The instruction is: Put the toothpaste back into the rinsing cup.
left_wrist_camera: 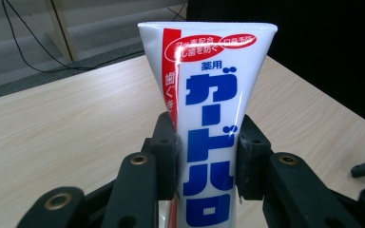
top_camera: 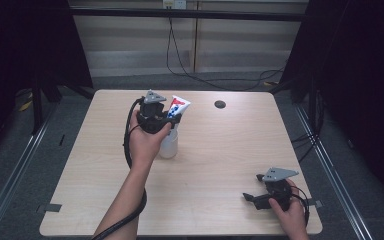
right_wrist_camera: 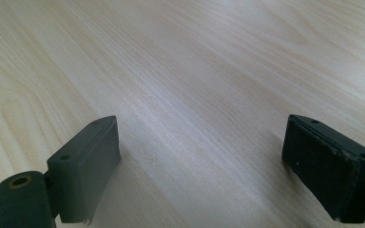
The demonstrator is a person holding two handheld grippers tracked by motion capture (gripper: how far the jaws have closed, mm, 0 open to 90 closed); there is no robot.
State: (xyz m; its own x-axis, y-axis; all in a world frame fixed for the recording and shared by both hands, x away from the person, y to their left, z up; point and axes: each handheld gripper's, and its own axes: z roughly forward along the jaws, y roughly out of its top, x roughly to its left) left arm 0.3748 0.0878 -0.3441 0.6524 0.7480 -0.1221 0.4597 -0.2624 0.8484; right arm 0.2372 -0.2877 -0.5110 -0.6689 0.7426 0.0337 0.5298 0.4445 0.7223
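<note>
Left gripper (left_wrist_camera: 206,156) clamps toothpaste tube (left_wrist_camera: 209,95); high view: cup (top_camera: 169,145) beneath.

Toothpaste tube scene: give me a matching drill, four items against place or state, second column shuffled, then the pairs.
Items:
1. toothpaste tube
2. clear cup
3. right tool
4. dark round spot

Place or state:
A. jaws wide apart, nothing between them, low over the wooden table
B. on the tabletop near the far edge
C. clamped between the pads of the left tool
D. standing on the table right under the left tool

Pairs: 1-C, 2-D, 3-A, 4-B
</note>
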